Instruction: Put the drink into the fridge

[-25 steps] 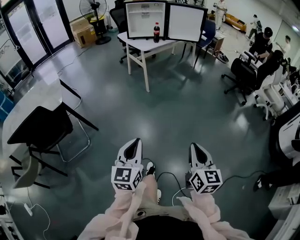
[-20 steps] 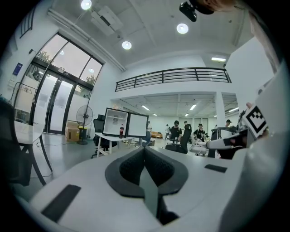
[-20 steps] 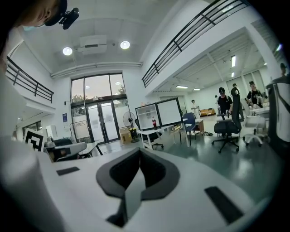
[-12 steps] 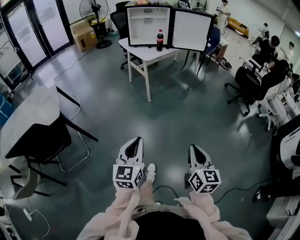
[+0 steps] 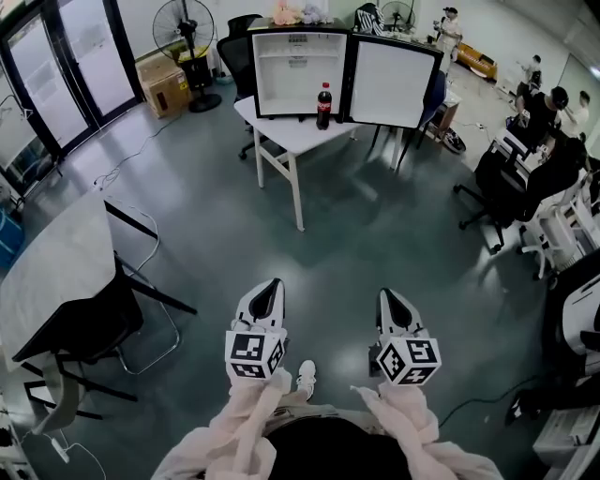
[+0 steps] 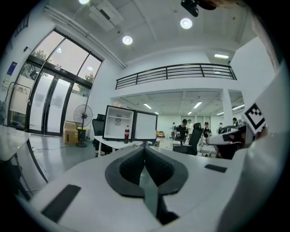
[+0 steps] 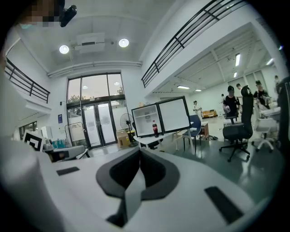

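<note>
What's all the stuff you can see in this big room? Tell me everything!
Fridge: one, white inside with a black frame, door open, on the white table.
Bottle: one, dark drink with a red label, standing on the white table by the open fridge.
White table: one, white, far middle.
Fan: one, black, far left.
Box: one, brown, on the floor beside the fan.
Grey table: one, grey, near left.
People: several, mostly dark clothes, far right.
Left gripper: one, white, shut and empty.
Right gripper: one, white, shut and empty.
Sleeves: two, pale pink, bottom edge.
</note>
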{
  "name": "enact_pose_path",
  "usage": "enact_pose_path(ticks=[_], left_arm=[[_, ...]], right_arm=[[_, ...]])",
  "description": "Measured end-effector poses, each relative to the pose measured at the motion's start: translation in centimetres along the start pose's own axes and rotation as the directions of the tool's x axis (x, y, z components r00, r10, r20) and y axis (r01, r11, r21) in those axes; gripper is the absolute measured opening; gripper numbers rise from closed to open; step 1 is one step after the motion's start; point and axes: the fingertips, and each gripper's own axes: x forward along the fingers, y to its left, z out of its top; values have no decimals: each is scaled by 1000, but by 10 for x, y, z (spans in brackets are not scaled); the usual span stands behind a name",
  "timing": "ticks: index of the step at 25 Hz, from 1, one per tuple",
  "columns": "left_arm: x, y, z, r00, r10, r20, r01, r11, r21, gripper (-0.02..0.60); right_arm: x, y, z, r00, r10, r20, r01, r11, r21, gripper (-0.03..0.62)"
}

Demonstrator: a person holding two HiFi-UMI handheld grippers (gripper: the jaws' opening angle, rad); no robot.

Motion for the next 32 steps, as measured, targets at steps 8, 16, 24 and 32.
enact_pose_path(ticks=[8,16,24,32], left_arm=[[59,43,9,1000,-9,14,9,1000,-9,11],[70,66,12,1000,0,-12,0,1000,0,11],[99,84,-1,999,16,-45,-16,1000,-5,11],[166,97,6,999,5,-50,-5,1000,2,11]], right_arm=[[70,-5,20,999,-21,29,21,1000,-3,12],[99,8,24,1000,8,8,-8,1000,-1,14],[132,-3,16,1000,8,-26,-8,1000,11,14],[192,-36,31,999,-39,-8,38,999,-31,14]])
